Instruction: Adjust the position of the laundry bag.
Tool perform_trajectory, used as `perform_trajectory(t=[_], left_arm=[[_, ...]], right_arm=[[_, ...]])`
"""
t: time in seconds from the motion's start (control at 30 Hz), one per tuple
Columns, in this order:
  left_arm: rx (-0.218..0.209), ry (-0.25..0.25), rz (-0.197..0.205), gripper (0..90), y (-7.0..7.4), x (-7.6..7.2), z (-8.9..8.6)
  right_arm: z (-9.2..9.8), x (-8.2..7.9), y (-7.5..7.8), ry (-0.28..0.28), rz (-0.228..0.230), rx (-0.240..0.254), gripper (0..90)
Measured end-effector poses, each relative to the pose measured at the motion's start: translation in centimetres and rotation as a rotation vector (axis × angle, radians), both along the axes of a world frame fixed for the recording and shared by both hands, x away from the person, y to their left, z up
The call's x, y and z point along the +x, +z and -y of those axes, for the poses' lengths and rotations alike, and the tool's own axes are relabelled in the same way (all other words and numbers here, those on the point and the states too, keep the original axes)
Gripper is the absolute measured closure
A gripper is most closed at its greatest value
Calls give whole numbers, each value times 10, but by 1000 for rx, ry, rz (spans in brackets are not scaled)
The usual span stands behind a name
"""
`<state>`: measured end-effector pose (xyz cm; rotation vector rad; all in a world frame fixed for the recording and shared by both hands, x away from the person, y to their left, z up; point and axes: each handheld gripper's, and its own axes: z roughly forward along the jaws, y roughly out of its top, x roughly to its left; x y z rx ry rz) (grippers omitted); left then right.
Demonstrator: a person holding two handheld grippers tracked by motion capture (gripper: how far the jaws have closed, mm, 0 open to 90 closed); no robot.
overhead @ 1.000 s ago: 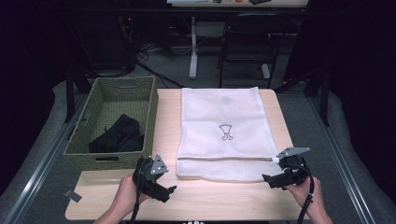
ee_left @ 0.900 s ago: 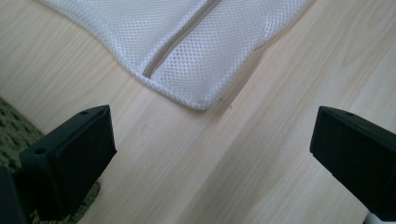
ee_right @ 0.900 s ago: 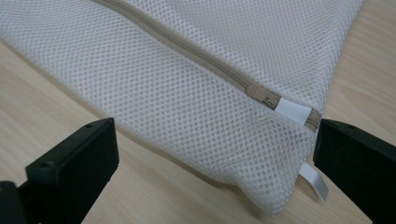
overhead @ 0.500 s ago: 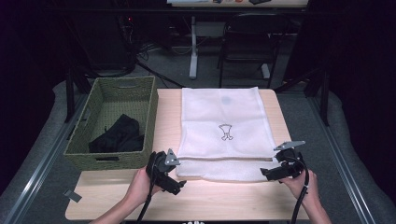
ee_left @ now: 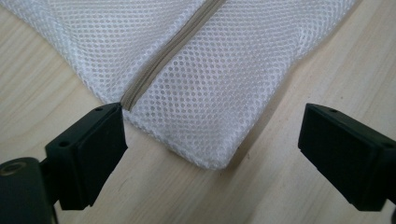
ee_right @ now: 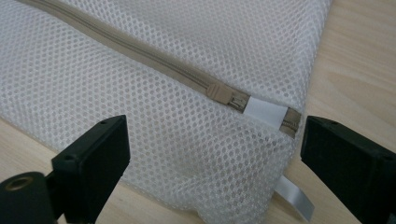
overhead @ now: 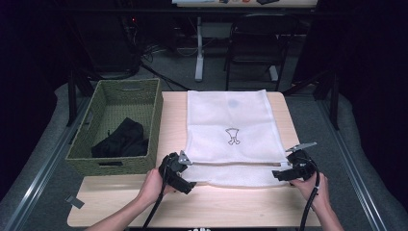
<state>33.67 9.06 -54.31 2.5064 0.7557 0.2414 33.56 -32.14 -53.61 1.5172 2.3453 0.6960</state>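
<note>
The white mesh bag (overhead: 226,127) is lying flat mid-table, long axis running away from the person, zipper (ee_right: 140,51) edge nearest. The left gripper (overhead: 185,182) and right gripper (overhead: 279,175) are flanking its near corners, jaws wide though just closing slightly, gripping nothing. A wicker basket (overhead: 96,159) is sitting left.

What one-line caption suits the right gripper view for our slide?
Open right gripper poised over the zipper-pull corner of a white mesh laundry bag on a wooden table.

Both hands low and forward, left tongs (overhead: 185,179) and right tongs (overhead: 280,174) facing inward toward each other, jaws wide but just closing a touch, gripping nothing.
</note>
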Motion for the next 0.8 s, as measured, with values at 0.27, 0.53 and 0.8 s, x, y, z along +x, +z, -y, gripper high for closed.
perform_trajectory(t=[0.27, 0.53, 0.8], left_arm=[[6, -5, -16, 258, -7, 4, 4], [13, -19, -27, 435, -13, 5, 3], [9, -28, -23, 599, -17, 4, 0]], right_arm=[[10, 0, -9, -60, -55, -33, 268], [13, 2, -15, -83, -106, -38, 374], [11, 1, -16, -98, -124, -51, 523]])
